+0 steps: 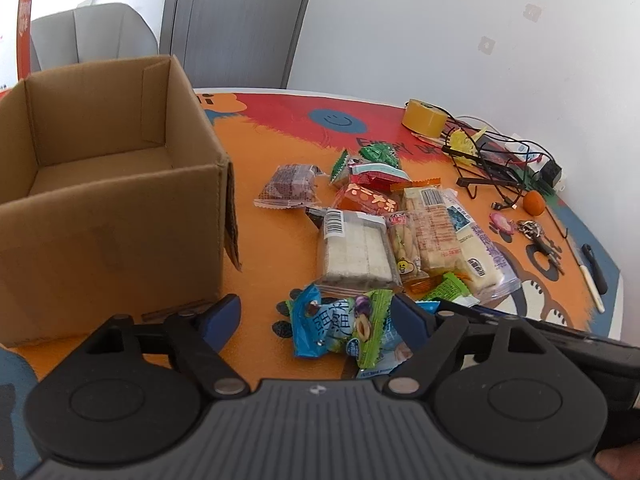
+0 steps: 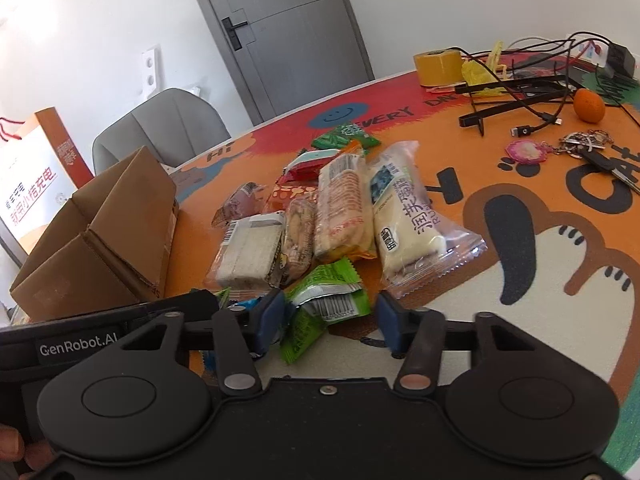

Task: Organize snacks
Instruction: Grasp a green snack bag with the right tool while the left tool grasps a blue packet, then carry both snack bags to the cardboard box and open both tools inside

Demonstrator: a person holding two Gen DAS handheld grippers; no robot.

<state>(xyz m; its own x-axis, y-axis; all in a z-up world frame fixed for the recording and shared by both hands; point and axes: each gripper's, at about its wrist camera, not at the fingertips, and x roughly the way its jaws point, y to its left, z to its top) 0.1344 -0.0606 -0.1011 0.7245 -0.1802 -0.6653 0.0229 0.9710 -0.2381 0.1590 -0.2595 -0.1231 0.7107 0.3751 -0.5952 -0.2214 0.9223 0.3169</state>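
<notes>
Nearest our left gripper (image 1: pixel 316 320), at the bottom centre of its view, lies a small cluster of blue and green packets (image 1: pixel 344 330) between its blue pads — the jaws stand wide and the pads do not press on the wrappers. Our right gripper (image 2: pixel 330 322) brackets a green packet (image 2: pixel 326 300) low in its own view; its left pad is touching or nearly touching the foil, the right pad stands clear of it, so we call the jaws open around it, not clamped.

Beyond these, mid-frame, sits the main heap of snacks: a clear-wrapped white cake (image 1: pixel 356 252), a long rice-cracker pack (image 1: pixel 434 228), a white bread pack with purple print (image 2: pixel 408 216), a dark brown wrapped cake (image 1: pixel 290 186) and red and green sachets at the far end.

At the left of the left view stands the open cardboard box (image 1: pixel 108 208), upright, near the heap but apart from it. All rest on an orange cartoon table mat (image 2: pixel 532 208) — at the upper right of it we see a roll of yellow tape (image 1: pixel 426 118), tangled black cables (image 2: pixel 532 80), an orange fruit (image 2: pixel 589 106) and a key bunch (image 2: pixel 580 144)
</notes>
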